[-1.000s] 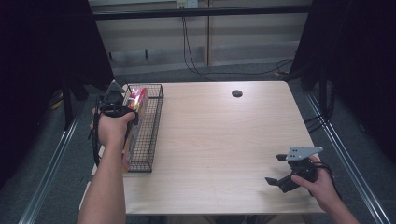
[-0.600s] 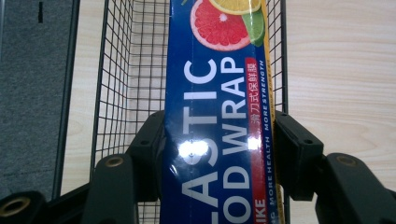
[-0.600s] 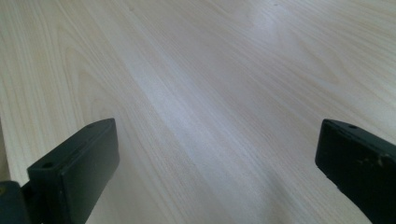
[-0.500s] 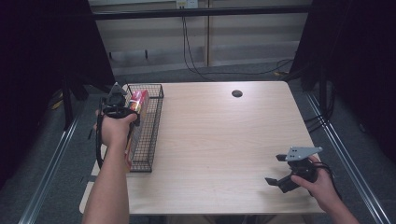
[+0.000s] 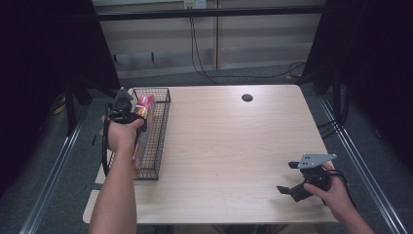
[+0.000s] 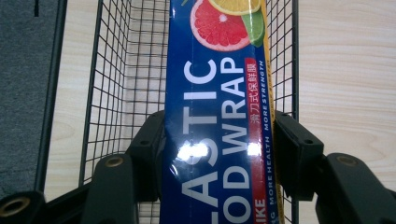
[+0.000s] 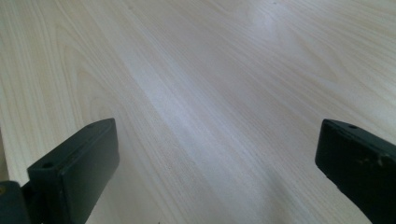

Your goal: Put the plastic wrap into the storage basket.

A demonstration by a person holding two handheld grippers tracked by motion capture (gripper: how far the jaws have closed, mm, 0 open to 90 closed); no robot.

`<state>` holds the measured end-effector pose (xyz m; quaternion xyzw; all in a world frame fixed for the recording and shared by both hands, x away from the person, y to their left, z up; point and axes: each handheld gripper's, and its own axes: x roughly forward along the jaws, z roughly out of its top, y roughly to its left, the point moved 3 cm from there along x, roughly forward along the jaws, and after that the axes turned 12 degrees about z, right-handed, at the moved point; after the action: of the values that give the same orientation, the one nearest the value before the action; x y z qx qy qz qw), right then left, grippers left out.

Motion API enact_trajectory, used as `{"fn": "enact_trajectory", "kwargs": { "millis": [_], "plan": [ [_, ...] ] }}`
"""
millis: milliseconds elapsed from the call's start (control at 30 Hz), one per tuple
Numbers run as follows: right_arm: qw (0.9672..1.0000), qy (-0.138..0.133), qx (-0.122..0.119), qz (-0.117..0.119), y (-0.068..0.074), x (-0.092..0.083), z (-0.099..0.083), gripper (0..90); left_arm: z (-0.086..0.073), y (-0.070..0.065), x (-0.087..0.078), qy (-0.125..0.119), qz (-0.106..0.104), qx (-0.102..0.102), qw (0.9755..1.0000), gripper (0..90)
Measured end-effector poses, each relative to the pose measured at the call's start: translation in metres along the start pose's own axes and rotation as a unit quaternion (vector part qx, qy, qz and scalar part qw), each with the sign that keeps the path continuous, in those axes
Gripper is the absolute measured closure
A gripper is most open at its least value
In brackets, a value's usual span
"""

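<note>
- Blue plastic food wrap box (image 6: 219,130) runs past the frame's top and bottom in the left gripper view; its lettering is cut off.
- Left gripper (image 6: 219,154) has its jaws clamped on the box's sides, over the black wire basket (image 5: 163,122) at the table's (image 5: 234,146) left edge.
- Right gripper (image 5: 296,179) rests near the table's front right, jaws wide apart, gripping nothing.

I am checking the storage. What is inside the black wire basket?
Inside the wire basket lies a long blue plastic wrap box, clamped by the left gripper. The hand and the box hide part of the basket's floor.
</note>
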<state>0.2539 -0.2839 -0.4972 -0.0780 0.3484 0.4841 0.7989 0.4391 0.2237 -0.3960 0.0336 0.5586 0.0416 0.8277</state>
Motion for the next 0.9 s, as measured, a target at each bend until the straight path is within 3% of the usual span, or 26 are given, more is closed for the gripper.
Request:
{"fn": "enact_trajectory", "kwargs": {
  "millis": [67,167,400,900],
  "plan": [
    [1.0000,0.000,0.001,0.000,0.000,0.000,0.000,0.0,0.000,-0.001,0.002,-0.001,-0.005,-0.008,1.0000,43.9],
    [1.0000,0.000,0.002,-0.002,0.000,-0.001,0.000,0.0,0.001,0.000,0.003,-0.004,0.004,-0.003,1.0000,43.9],
    [1.0000,-0.001,0.002,-0.003,-0.001,-0.002,0.000,0.0,0.001,0.001,0.007,0.000,-0.005,-0.012,0.9999,43.8],
    [1.0000,-0.001,0.002,-0.005,-0.002,-0.002,-0.001,0.0,-0.001,0.002,0.018,0.005,0.003,-0.019,0.9998,43.5]
  ]
}}
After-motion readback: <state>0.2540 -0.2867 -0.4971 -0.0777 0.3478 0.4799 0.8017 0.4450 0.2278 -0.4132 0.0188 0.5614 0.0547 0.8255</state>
